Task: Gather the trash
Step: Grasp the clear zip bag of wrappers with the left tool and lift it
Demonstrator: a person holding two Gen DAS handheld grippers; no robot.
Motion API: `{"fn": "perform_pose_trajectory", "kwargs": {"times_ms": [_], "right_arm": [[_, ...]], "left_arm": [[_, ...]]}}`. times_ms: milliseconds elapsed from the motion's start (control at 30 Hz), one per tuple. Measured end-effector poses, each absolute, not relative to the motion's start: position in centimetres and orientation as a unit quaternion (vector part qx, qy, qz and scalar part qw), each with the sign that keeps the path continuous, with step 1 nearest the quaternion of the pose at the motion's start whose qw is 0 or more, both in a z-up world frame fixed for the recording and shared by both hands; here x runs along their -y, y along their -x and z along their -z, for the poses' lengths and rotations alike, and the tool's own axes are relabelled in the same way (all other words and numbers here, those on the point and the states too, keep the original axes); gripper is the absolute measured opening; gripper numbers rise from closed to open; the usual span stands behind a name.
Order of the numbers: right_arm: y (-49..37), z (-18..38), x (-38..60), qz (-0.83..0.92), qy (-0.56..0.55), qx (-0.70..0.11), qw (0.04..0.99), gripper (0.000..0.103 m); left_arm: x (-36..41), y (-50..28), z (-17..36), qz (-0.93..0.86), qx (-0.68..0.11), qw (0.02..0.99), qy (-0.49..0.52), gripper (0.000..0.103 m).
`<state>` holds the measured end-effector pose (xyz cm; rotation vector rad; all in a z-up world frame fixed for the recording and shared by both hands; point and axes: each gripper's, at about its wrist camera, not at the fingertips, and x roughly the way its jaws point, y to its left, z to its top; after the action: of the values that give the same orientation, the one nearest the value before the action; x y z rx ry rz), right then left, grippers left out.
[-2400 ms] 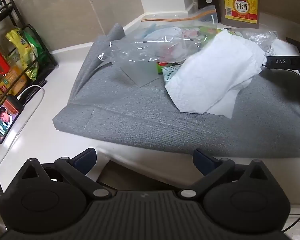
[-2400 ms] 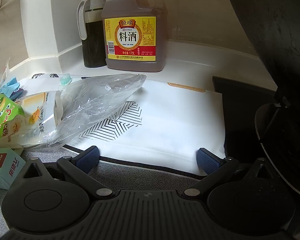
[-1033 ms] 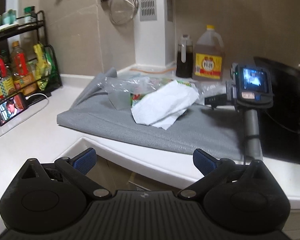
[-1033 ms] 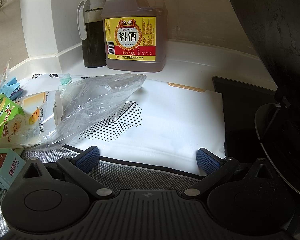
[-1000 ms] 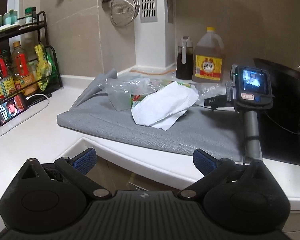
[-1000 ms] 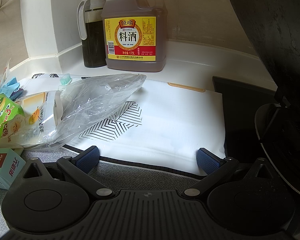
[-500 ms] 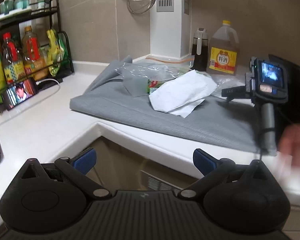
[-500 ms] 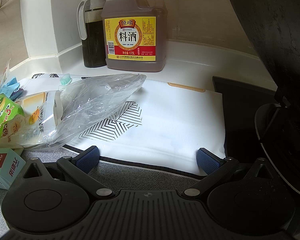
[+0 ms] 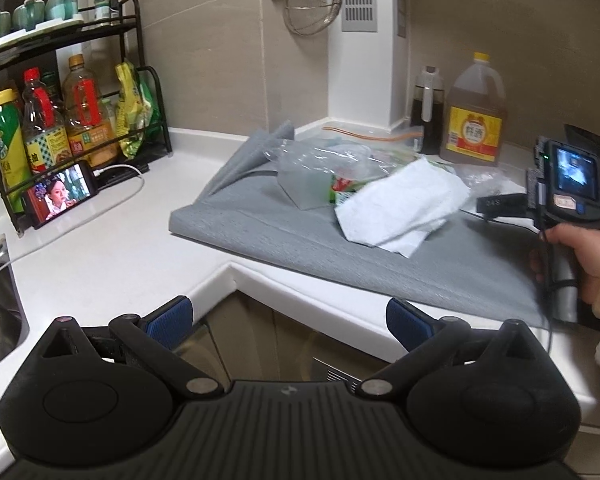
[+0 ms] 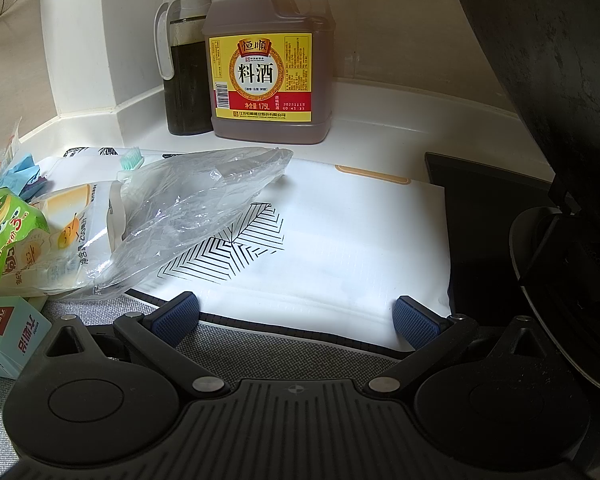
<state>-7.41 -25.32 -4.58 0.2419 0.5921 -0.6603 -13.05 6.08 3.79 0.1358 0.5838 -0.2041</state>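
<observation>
- The left gripper hangs off the inner corner of the white counter, its blue-padded jaws spread wide with nothing between them.
- A hand at the right edge grips the handle of the right gripper, which sits low over the grey fabric mat; its jaws are also spread and empty, their tips over a white sheet printed with black chevron lines.
- The trash lies heaped in the middle of the mat: a crumpled white paper towel on top, a clear crinkled plastic bag just left of the right gripper's tips, touching a green snack wrapper and a white pouch.
- A small pale-blue carton rests on the mat near the right gripper's left jaw.
- Behind the heap, against the wall, stand a brown jug with a yellow and red label and a dark bottle with a white handle, side by side.
- Far left, a black wire rack holds bottles, with a phone propped below it.
</observation>
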Motion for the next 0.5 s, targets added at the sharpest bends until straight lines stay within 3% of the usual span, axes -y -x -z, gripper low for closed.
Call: {"fn": "perform_pose_trajectory", "kwargs": {"times_ms": [500], "right_arm": [[8.4,3.9,24.6,0.289,-0.122,-0.269,0.911,0.103]], "left_arm": [[-2.2,5.3,-3.0,0.099,-0.253,0.958,-0.090,0.103]]}}
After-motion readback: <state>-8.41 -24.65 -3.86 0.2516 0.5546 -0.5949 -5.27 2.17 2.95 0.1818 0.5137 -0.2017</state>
